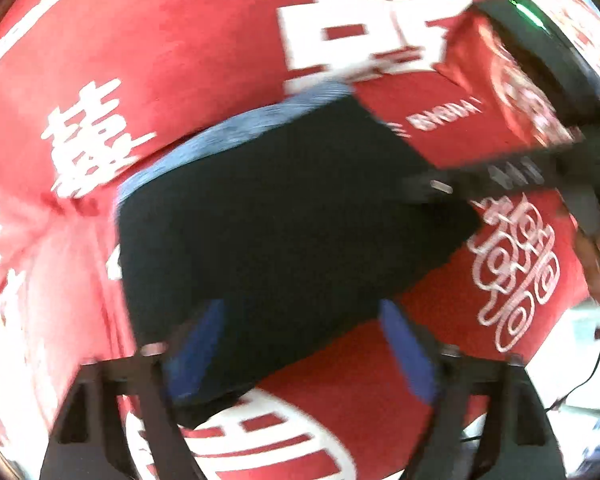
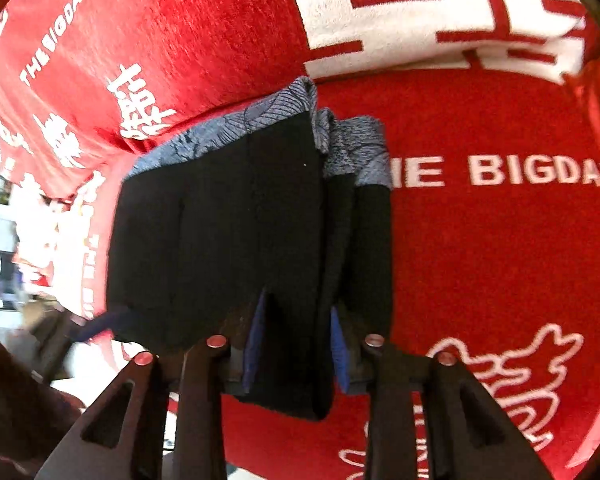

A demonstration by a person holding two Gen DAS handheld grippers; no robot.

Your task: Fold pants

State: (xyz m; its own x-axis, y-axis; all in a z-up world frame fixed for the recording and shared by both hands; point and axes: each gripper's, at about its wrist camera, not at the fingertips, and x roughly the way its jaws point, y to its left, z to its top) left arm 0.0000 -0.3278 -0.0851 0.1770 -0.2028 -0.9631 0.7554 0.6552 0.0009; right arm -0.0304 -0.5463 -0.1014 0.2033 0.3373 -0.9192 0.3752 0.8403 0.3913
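Blue pads [image 1: 196, 344] of my left gripper [image 1: 300, 348] stand wide, released, w/ the folded pants [image 1: 276, 216] lying loose between them on the red cloth [image 1: 180, 40]. Right gripper [image 2: 296, 348] straddles a thick fold; can't tell if it's gripping. I'd lift both straight up, slowly, so layers don't drag.

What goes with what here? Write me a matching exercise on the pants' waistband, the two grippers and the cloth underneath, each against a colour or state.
Things:
1. waistband
2. left gripper
3. right gripper
4. cloth

Colours or states:
A. red with white characters
B. a fold of the black pants between its fingers
C. grey-blue, patterned
D. jaws wide apart above a corner of the pants

Pairs: 1-C, 2-D, 3-B, 4-A
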